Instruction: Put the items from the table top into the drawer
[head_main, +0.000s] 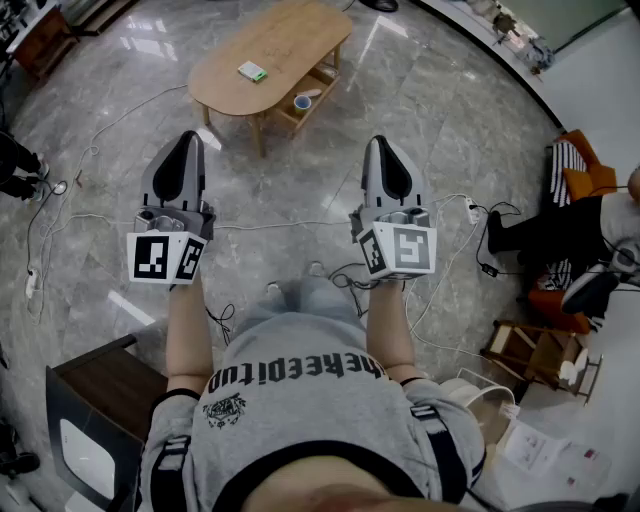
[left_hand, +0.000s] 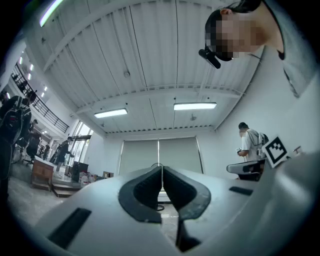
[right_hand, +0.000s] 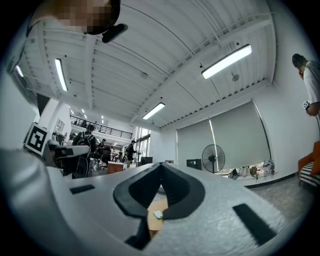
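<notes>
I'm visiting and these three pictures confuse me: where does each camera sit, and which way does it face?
Head view: on the person's head, facing steeply down at floor and wooden table; forearms, left gripper and right gripper show.
Left gripper view: on that gripper, facing along its shut fingers, up at ceiling; the person's head shows.
Right gripper view: likewise, towards a standing fan; head shows too.
Shared: the table, in head and right gripper views.

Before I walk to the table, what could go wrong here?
Loose cables cross the floor between you and the wooden table; a foot could catch one. The left gripper and right gripper are both shut and empty, so reaching the small green item like that might push it off.
</notes>
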